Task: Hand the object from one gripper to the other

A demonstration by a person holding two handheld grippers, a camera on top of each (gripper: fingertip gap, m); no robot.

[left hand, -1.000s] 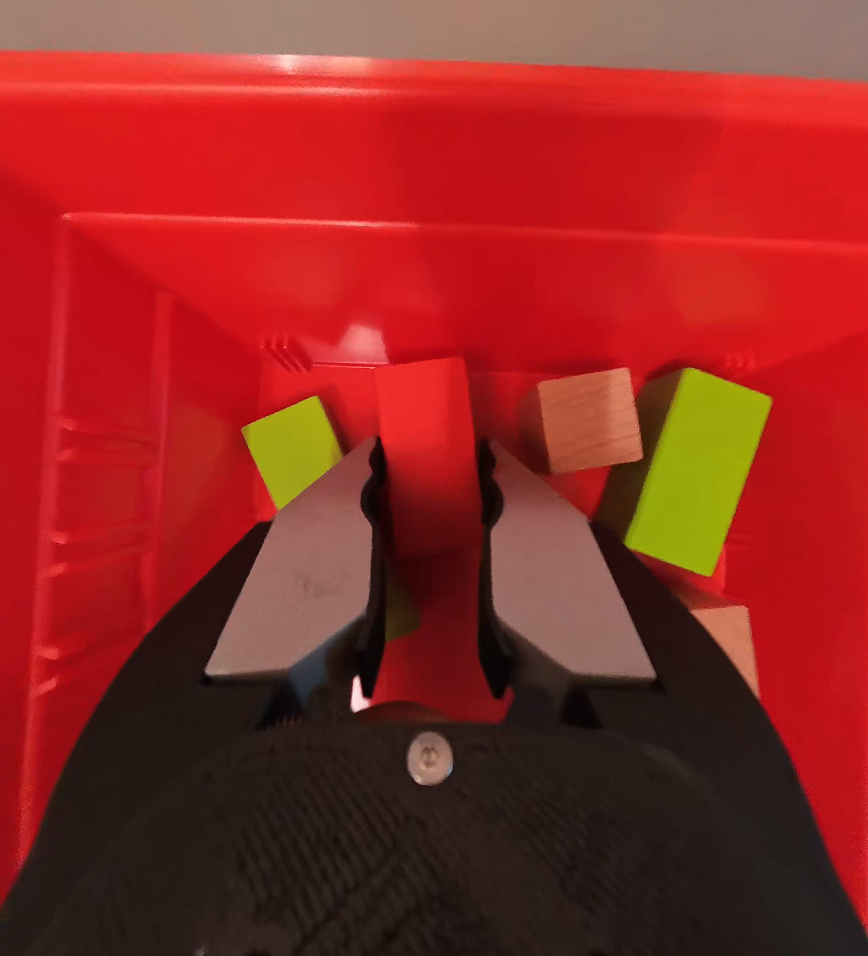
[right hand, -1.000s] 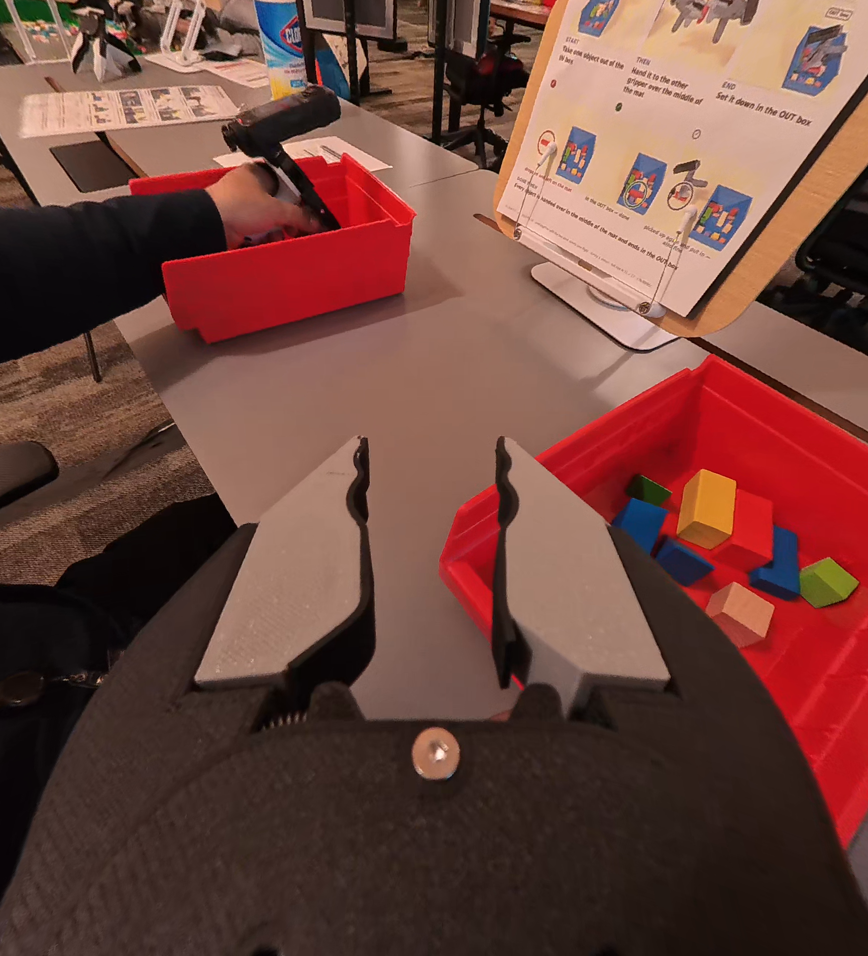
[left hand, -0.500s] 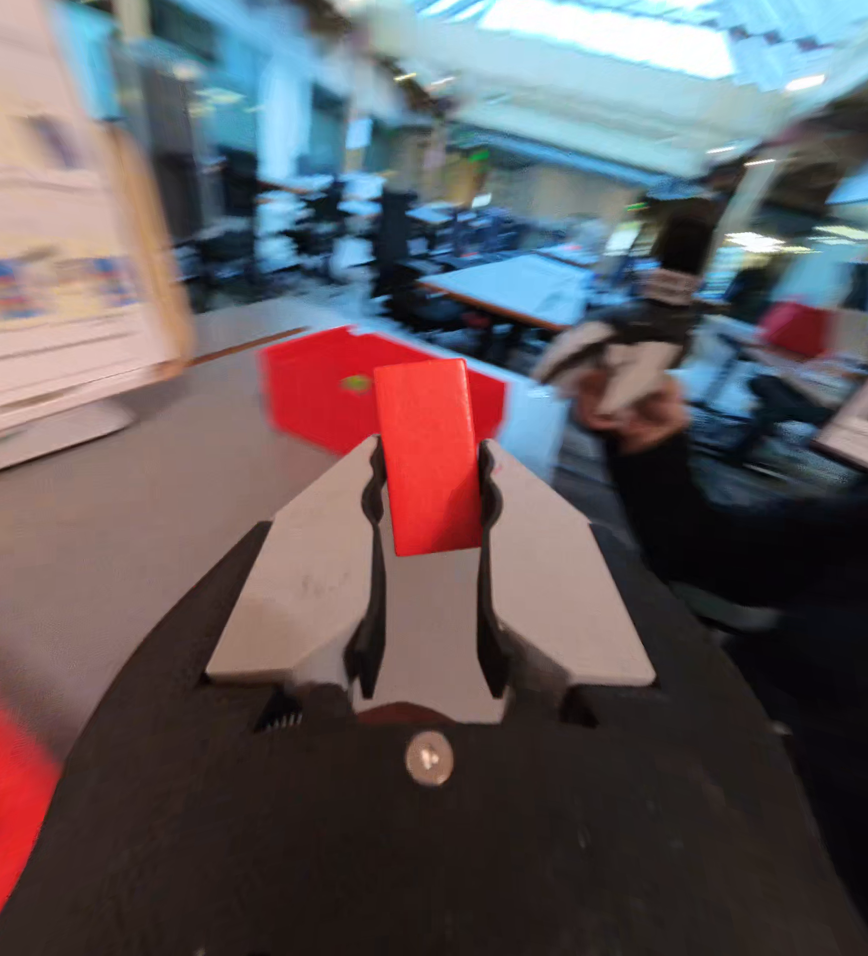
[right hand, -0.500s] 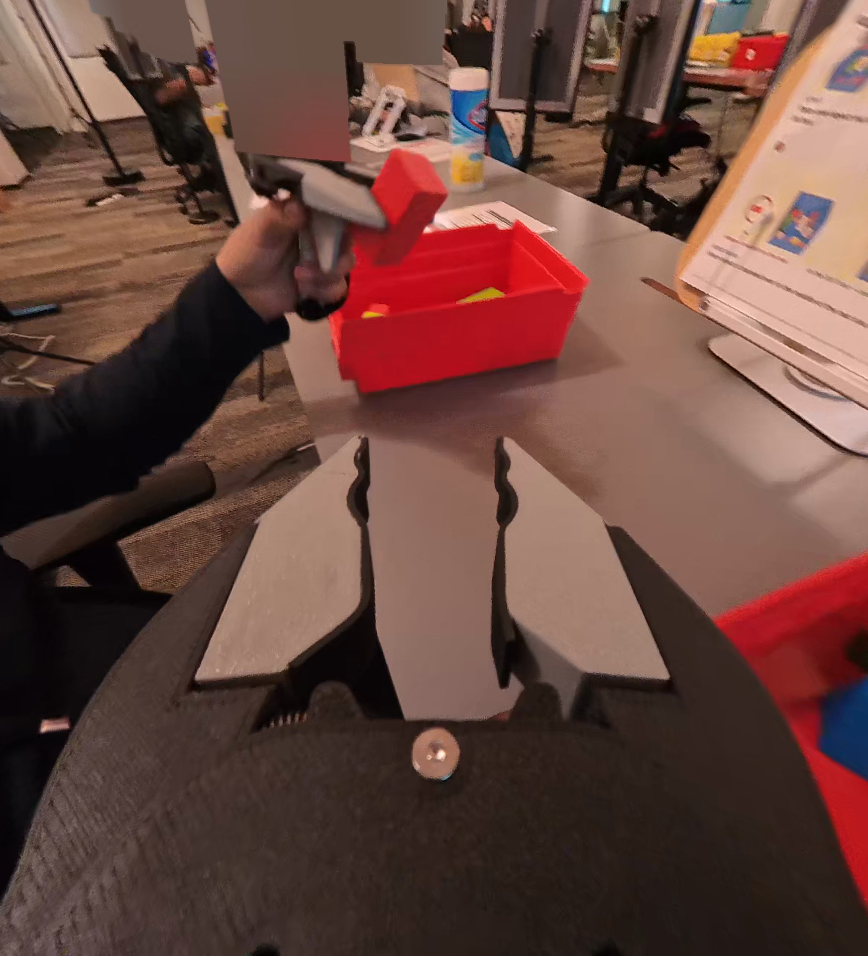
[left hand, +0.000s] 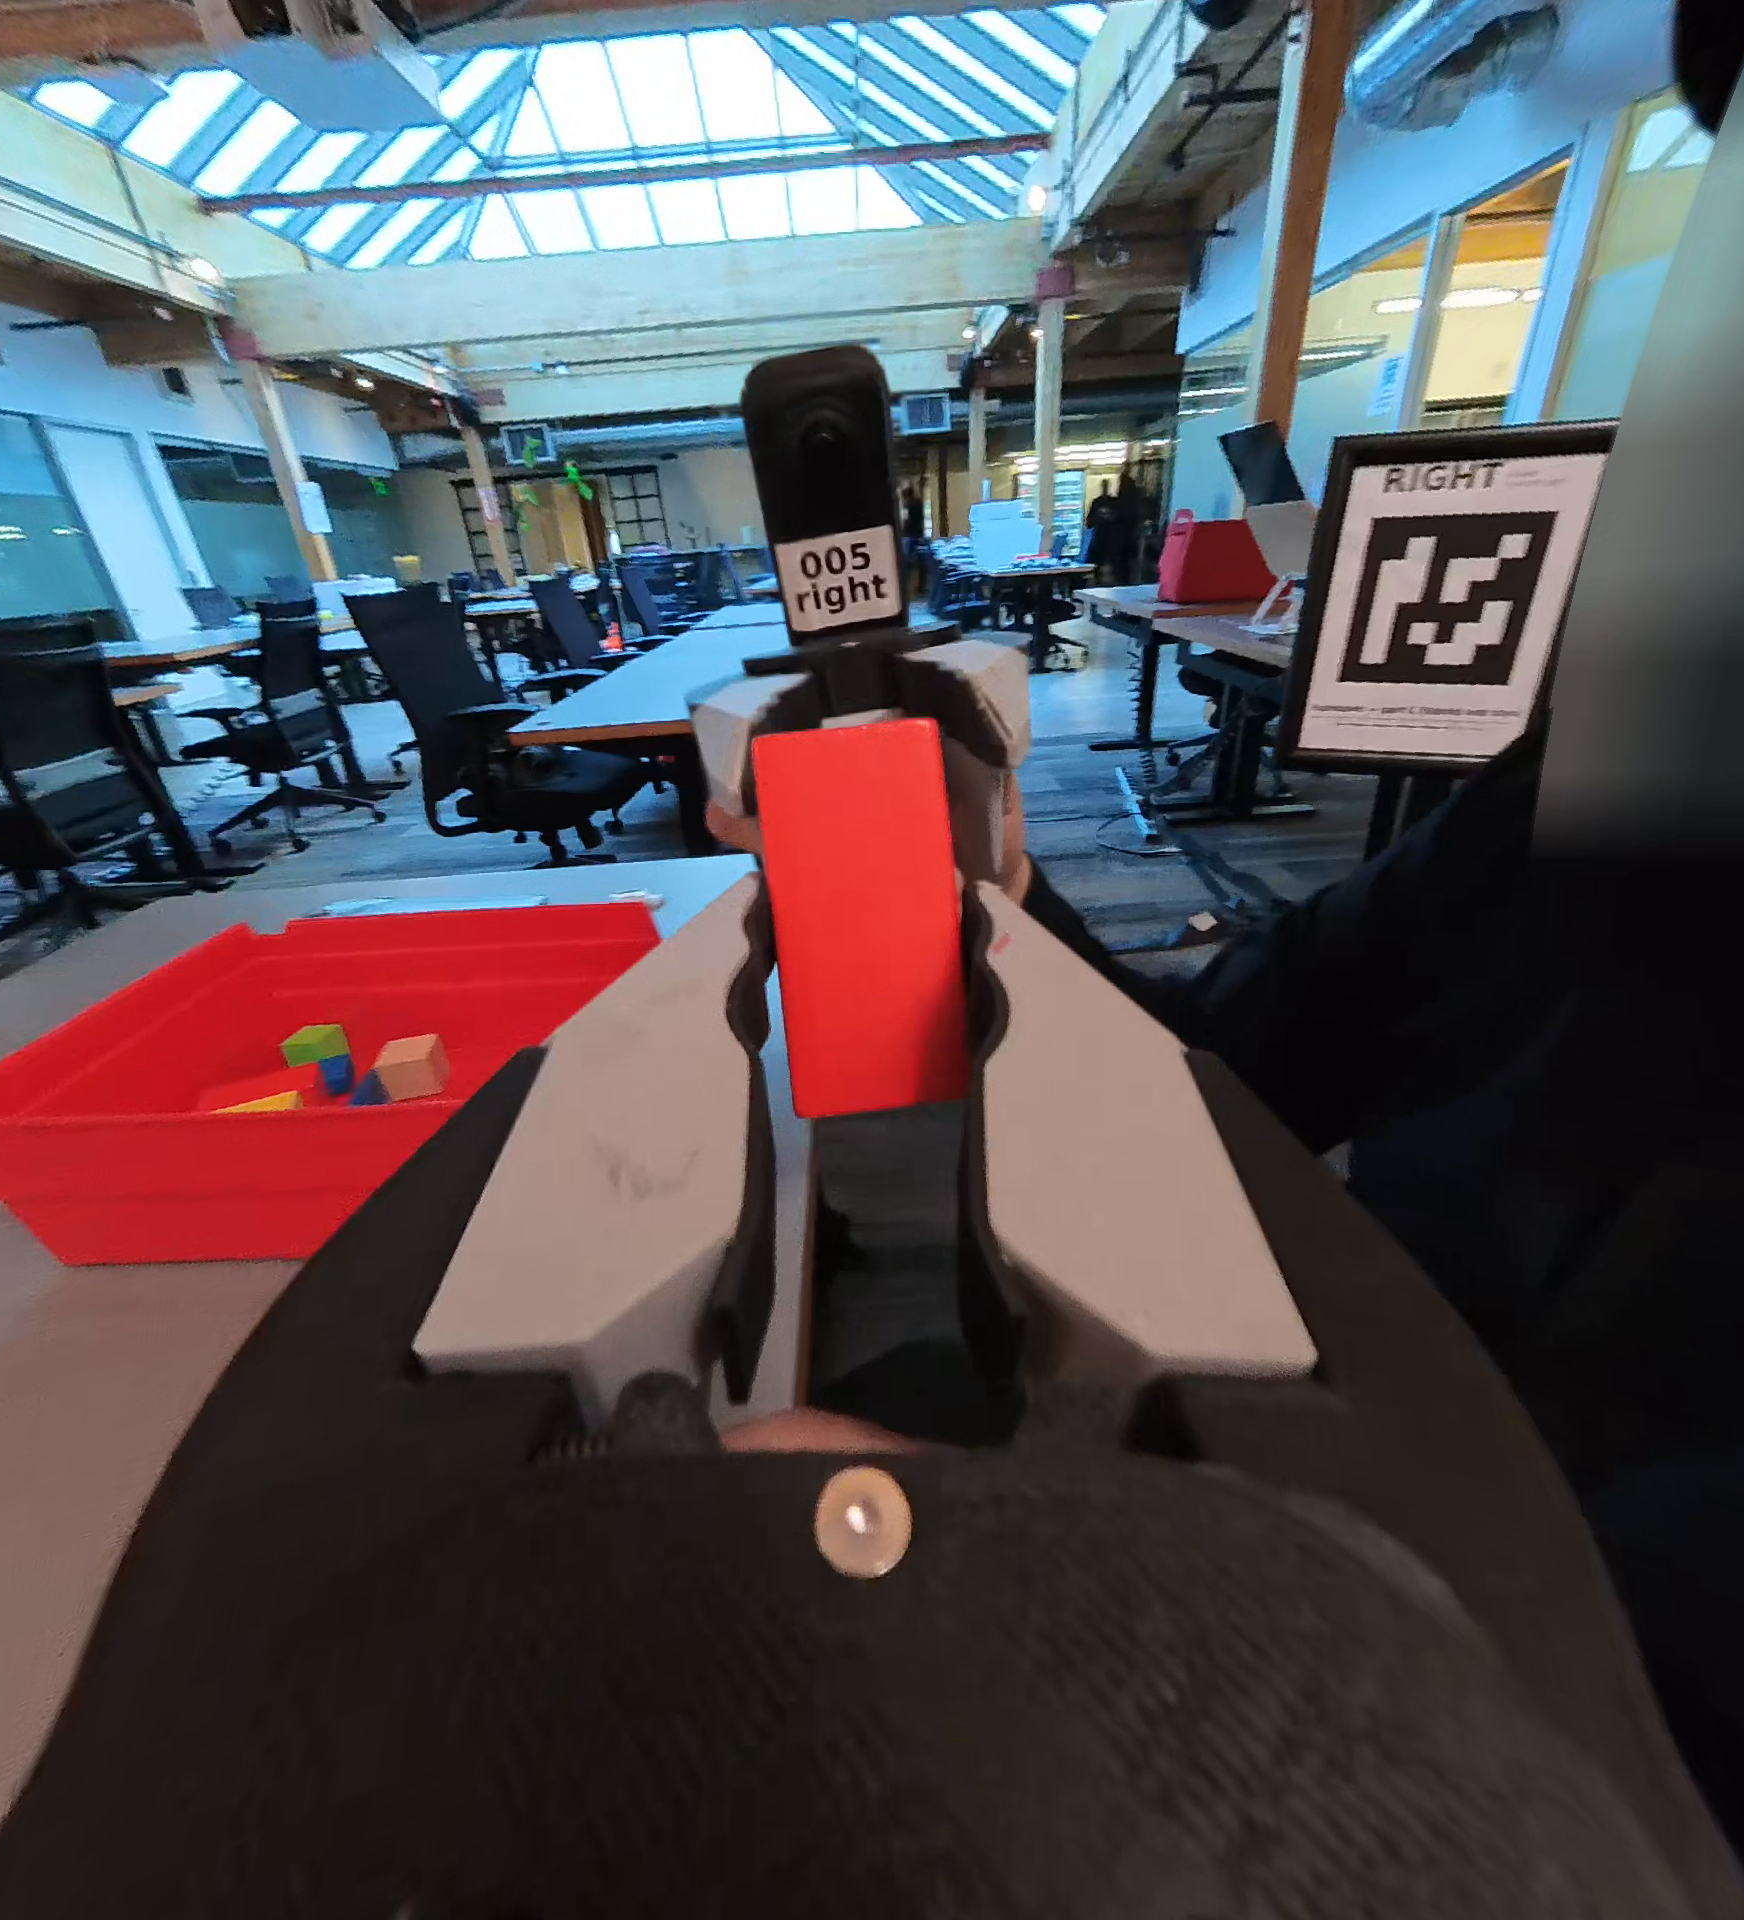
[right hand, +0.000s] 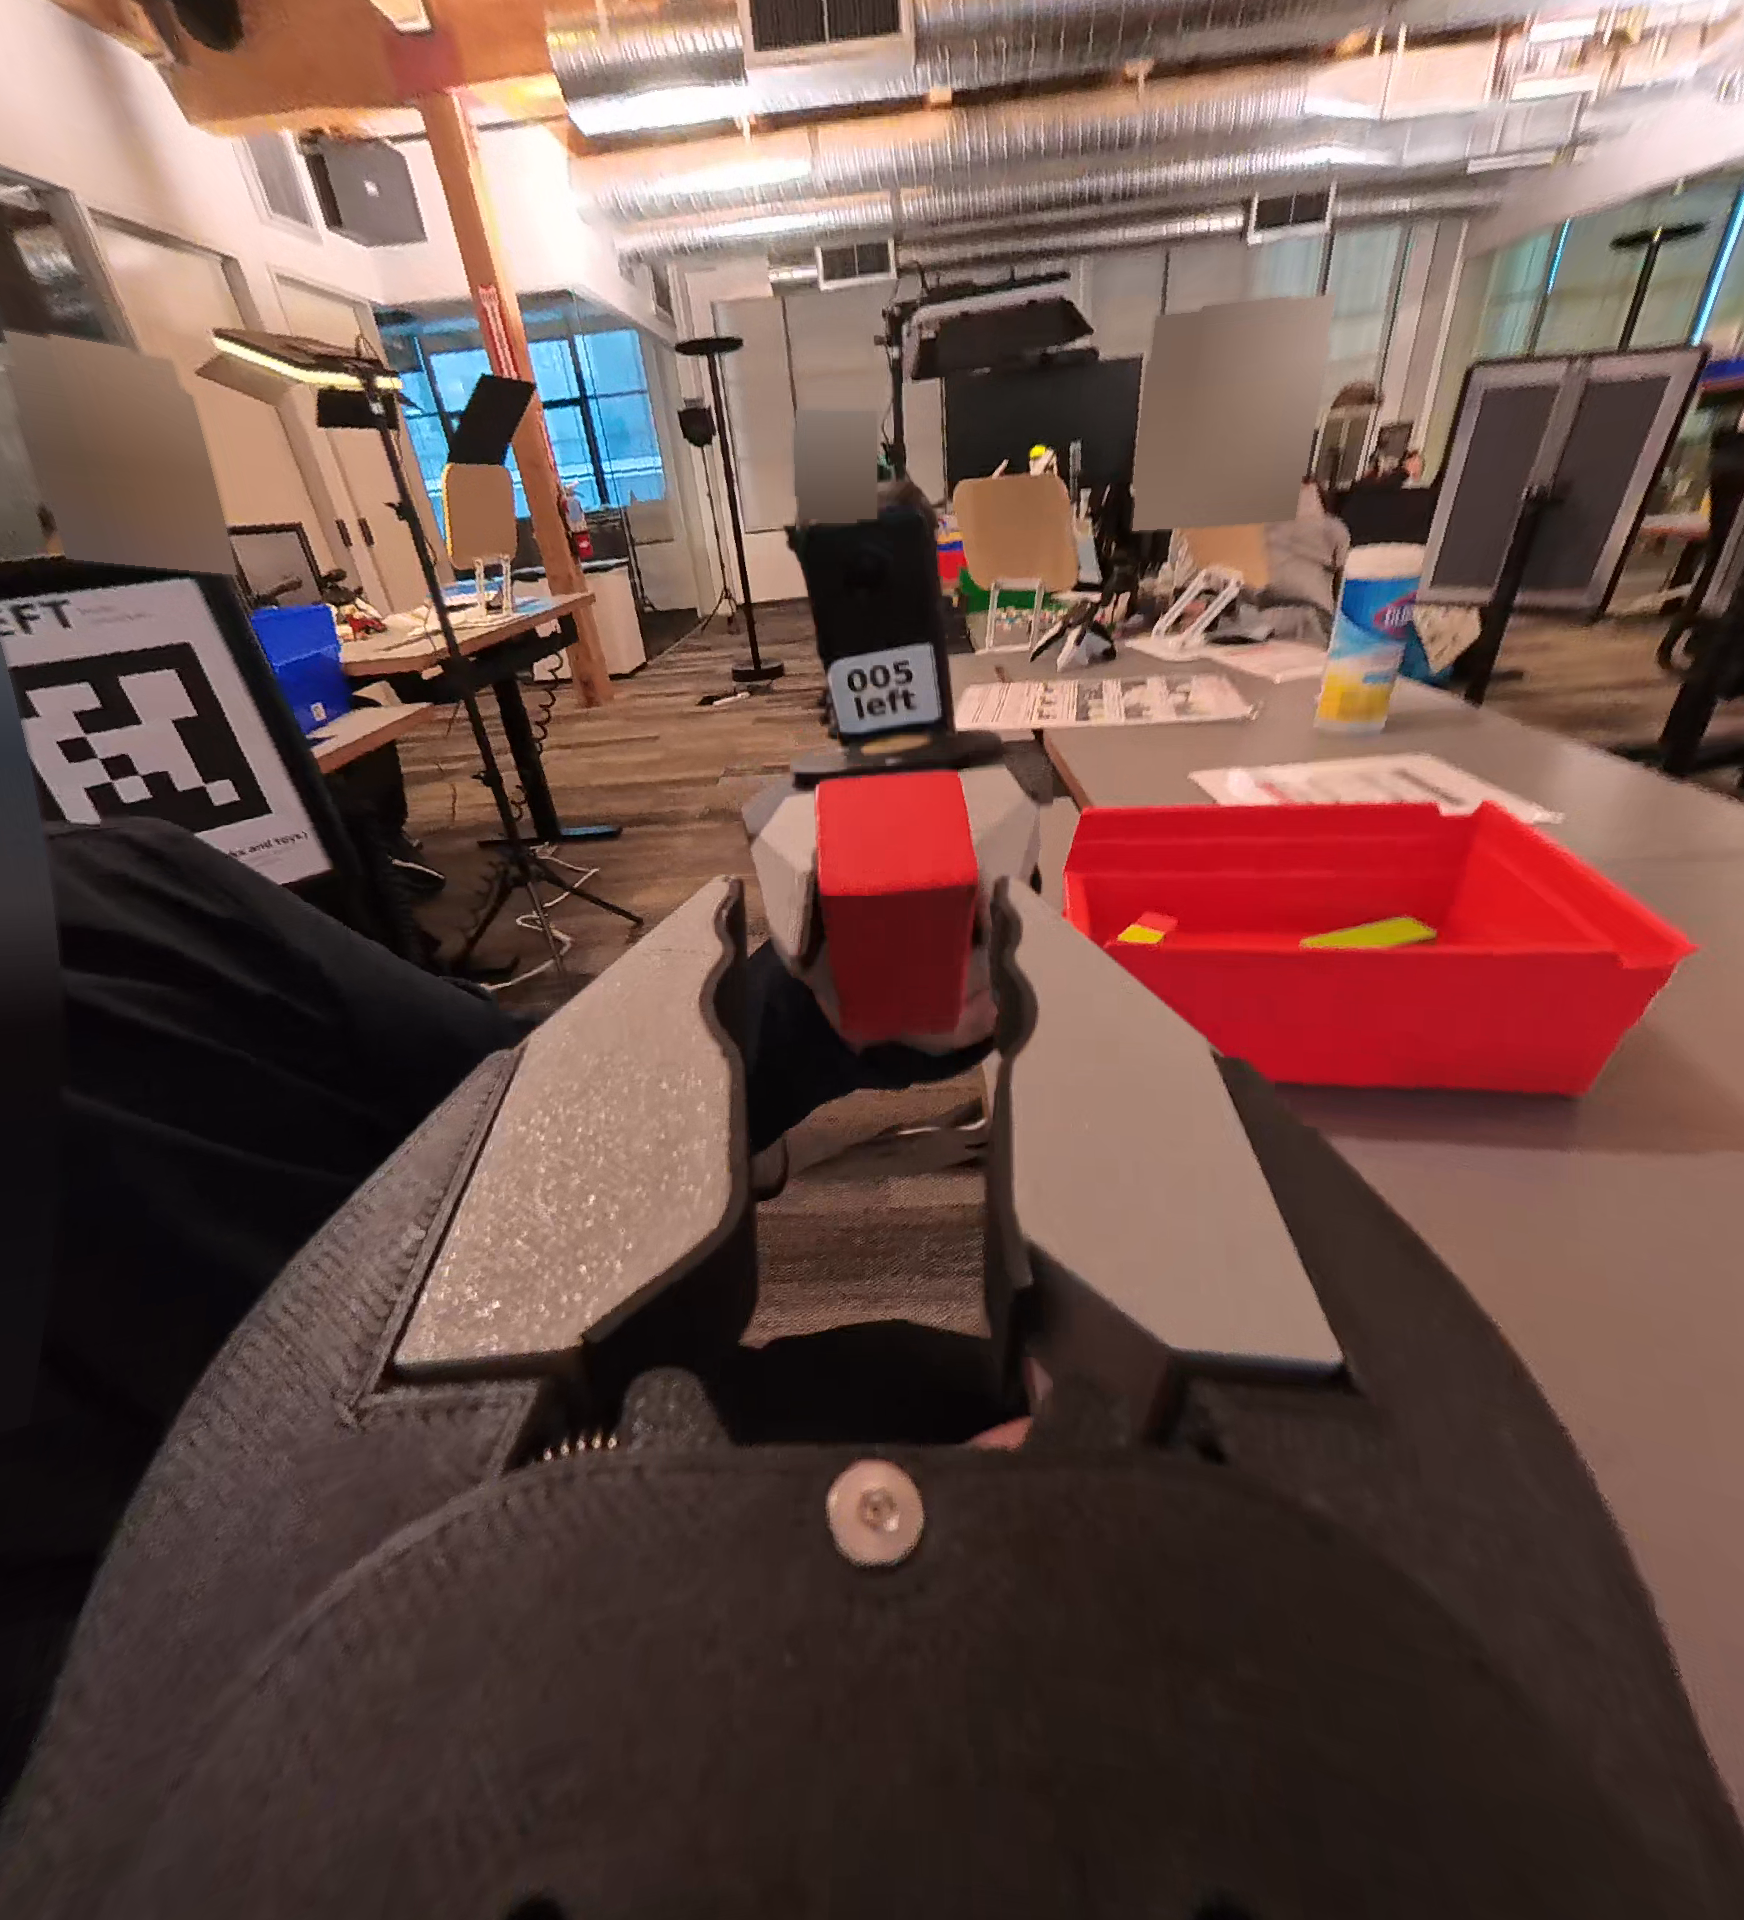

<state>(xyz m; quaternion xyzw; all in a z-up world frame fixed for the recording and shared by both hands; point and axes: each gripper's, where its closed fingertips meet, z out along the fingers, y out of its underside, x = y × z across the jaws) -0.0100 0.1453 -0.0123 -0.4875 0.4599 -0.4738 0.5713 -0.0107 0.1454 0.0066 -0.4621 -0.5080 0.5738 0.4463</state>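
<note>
Handover step, mid-air, off desk edge. Left gripper was clamped on red block, block held near its lower half, top end sticking out toward other tool. Right gripper faced it head-on, jaws spread wider than block, nothing held; block sat at its fingertips, contact not clear. Red bin stood near desk edge, second red bin with coloured blocks too. Next move likely: push right jaws over free end, close, then release left; risk of slip if left lets go early

Bright skylight daylight; wide-angle edges bend, blur and darken.
</note>
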